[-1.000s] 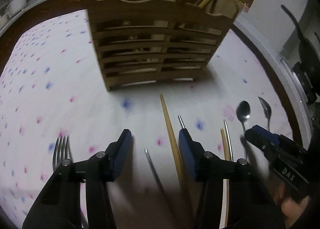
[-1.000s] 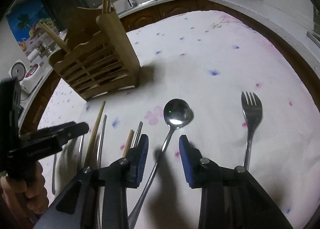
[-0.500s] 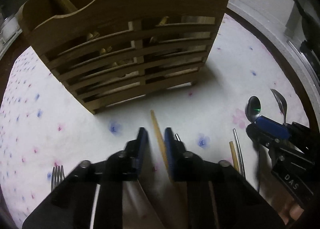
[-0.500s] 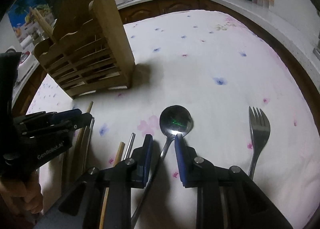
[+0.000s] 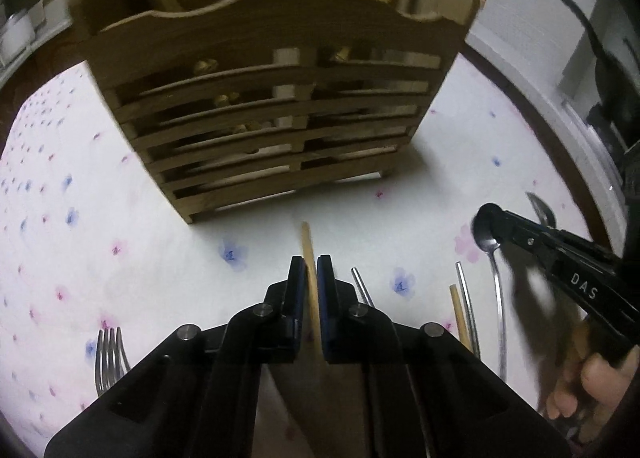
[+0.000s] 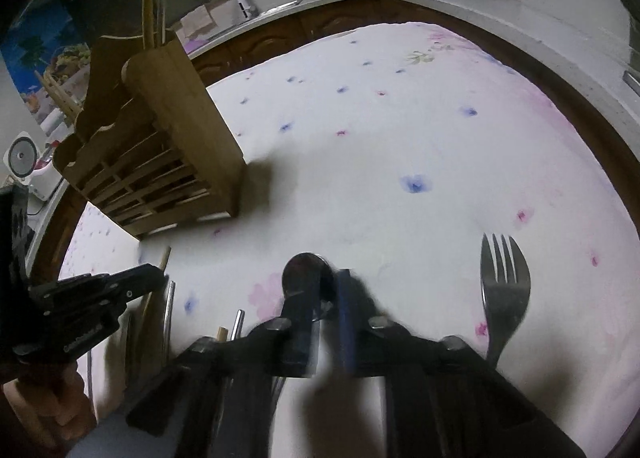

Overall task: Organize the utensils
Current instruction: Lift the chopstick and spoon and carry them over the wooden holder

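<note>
Left wrist view first, and we see the left gripper (image 5: 311,270) clamped tight on a wooden chopstick (image 5: 309,254); its jaws have just been closing, and the blue pads now pinch the stick with its tip poking out ahead of them. Straight ahead of our fingertips stands the slatted wooden utensil holder (image 5: 272,110) on the flowered tablecloth (image 5: 80,186), with sticks already leaning inside it. To the left of our jaws and back toward the camera, a fork (image 5: 110,354) lies flat. Just right of the jaws lies a metal chopstick (image 5: 362,292), and beyond it another wooden and metal pair (image 5: 464,310). Further right, the right gripper (image 5: 490,218) comes in from the side over a spoon (image 5: 496,298), a hand (image 5: 592,386) behind it.

Over to the right wrist view, where it's blurry, but we see our right gripper (image 6: 324,294) closed on the neck of that spoon (image 6: 306,274), its bowl just ahead of the tips; these jaws have also just been closing. To the right of them a second fork (image 6: 504,290) rests on the cloth. Off to the left, the left gripper (image 6: 154,276) sits over the chopsticks, and the holder (image 6: 160,146) stands ahead and left of us.
</note>
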